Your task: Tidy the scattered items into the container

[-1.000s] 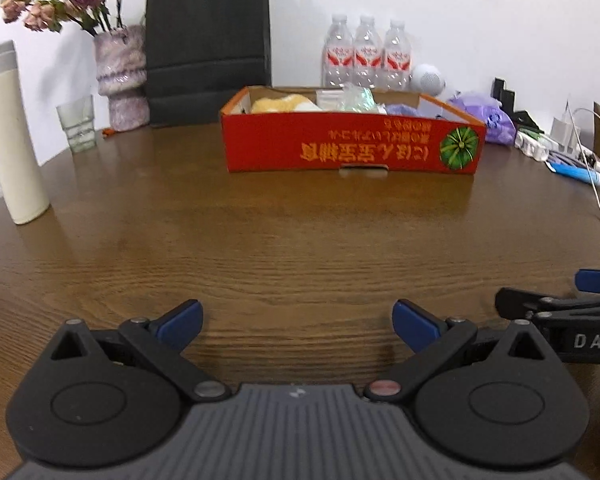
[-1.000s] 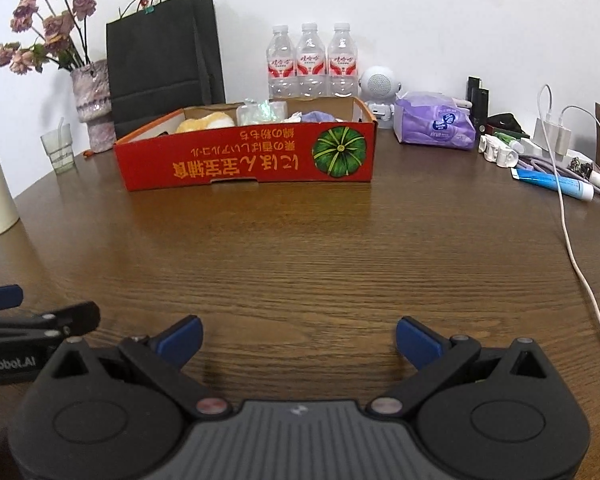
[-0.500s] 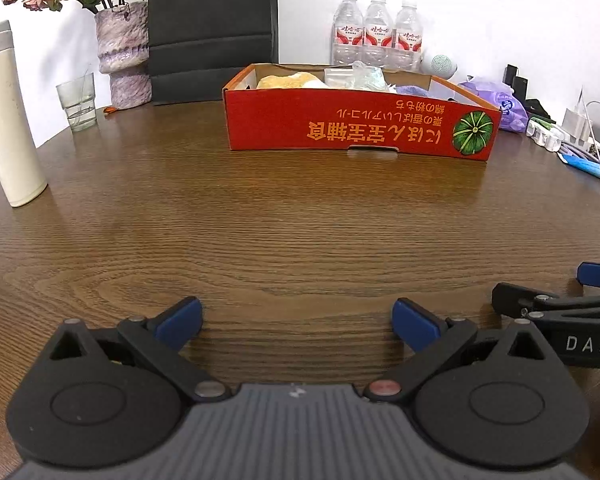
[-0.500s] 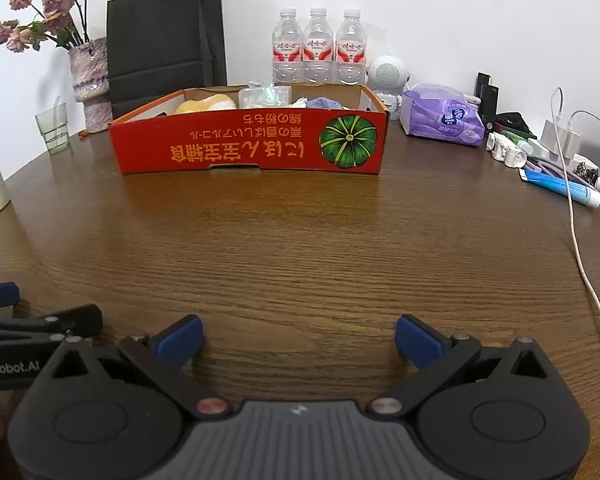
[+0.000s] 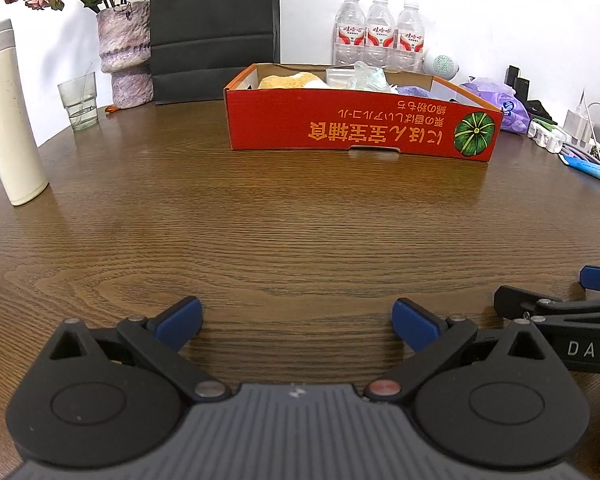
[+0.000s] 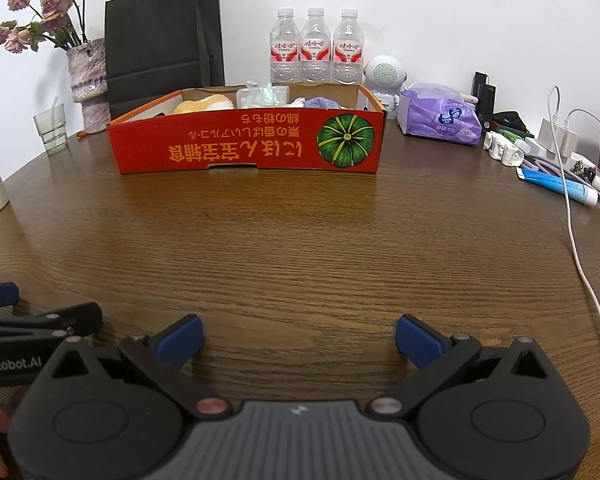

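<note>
My left hand-held gripper (image 5: 296, 318) hangs low over the brown wooden tabletop (image 5: 284, 224) with its blue-tipped fingers spread wide and nothing between them. My right hand-held gripper (image 6: 299, 336) sits just beside it, equally spread and empty; each one shows at the edge of the other's view. Across the tabletop, well apart from both, stands the red cardboard box (image 6: 248, 146) with orange lettering and a green pumpkin printed on its near wall. Inside it I can make out a yellow soft item (image 6: 204, 105) toward the left, a clear plastic packet (image 6: 262, 94) in the middle and something purple (image 6: 320, 102) to the right. Behind the box stand three water bottles (image 6: 315, 46) and a black paper bag (image 6: 162, 40); a vase of dried flowers (image 6: 86, 80) and a glass (image 6: 52, 128) sit to the left. To the right lie a purple tissue pack (image 6: 440, 118), a blue tube (image 6: 556, 186) and a white cable (image 6: 580, 256). The stretch of tabletop between my grippers and the box shows only wood grain.
</note>
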